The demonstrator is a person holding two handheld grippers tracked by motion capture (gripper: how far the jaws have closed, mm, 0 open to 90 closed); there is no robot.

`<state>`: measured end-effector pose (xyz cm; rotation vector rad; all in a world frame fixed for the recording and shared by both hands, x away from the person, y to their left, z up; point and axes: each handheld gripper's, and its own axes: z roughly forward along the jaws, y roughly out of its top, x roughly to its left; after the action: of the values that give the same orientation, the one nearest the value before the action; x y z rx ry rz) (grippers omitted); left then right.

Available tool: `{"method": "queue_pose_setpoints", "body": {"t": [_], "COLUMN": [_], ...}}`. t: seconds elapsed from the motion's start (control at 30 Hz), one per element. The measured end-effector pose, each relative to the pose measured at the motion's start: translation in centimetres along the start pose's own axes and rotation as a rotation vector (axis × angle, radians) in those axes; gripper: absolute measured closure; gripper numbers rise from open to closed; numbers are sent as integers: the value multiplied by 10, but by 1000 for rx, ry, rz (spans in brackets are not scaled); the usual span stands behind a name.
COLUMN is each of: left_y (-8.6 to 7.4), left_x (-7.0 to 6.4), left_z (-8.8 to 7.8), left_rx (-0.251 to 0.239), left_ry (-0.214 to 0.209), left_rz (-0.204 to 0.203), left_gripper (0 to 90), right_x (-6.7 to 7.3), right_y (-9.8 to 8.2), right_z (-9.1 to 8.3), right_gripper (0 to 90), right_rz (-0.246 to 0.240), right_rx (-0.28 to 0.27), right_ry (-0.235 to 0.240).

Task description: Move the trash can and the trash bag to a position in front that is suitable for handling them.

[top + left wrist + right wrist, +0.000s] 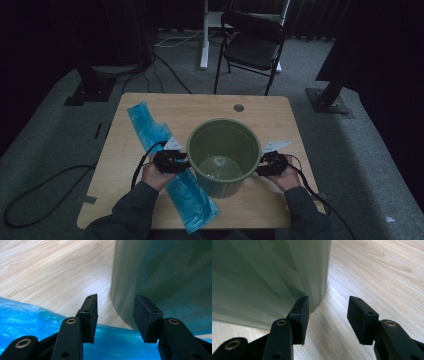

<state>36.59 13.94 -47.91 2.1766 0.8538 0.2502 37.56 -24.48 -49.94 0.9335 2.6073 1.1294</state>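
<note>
The green bin stands upright near the worktop centre, its base overlapping the blue bag at 8 o'clock. The left gripper at 9 o'clock and right gripper at 3 o'clock flank it, both sets of fingers wide, gripping nothing. With only 2 side contacts on a smooth wall, a lift could slip or tip the bin, dragging the bag.

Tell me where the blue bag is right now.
In the high view the blue bag lies diagonally on the table's left half, beside the green bucket, running under the left gripper.
</note>
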Motion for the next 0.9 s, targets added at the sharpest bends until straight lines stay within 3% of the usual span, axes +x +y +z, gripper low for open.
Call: {"method": "queue_pose_setpoints", "body": {"t": [0.17,0.2,0.3,0.4,0.43,0.53,0.73,0.87,0.9], "left_y": [-1,-4,-6,-16,-23,-31,-44,-48,-49], "left_x": [5,11,15,37,45,52,68,71,70], "left_z": [0,-3,-5,-18,-21,-22,-17,-15,-11], "left_rx": [22,22,19,20,40,62,110,124,148], "left_ry": [34,56,73,145,173,193,216,202,192], "left_rz": [6,-8,-22,-89,-114,-128,-196,-220,-211], "left_gripper": [540,539,536,537,539,544,543,539,539], "right_x": [-1,-1,-2,-4,-4,-4,-4,-5,-6], "right_y": [2,2,2,-2,-3,-3,-3,-4,-4], "right_z": [3,2,1,-1,-2,-2,-3,-4,-4], "right_gripper": [504,501,501,498,498,497,498,501,504], "right_rz": [2,3,4,16,18,20,28,33,34], "right_rx": [-4,-4,-2,-8,-4,-4,-15,-15,-16], "right_ry": [4,0,-5,-2,-2,0,16,17,18]}}
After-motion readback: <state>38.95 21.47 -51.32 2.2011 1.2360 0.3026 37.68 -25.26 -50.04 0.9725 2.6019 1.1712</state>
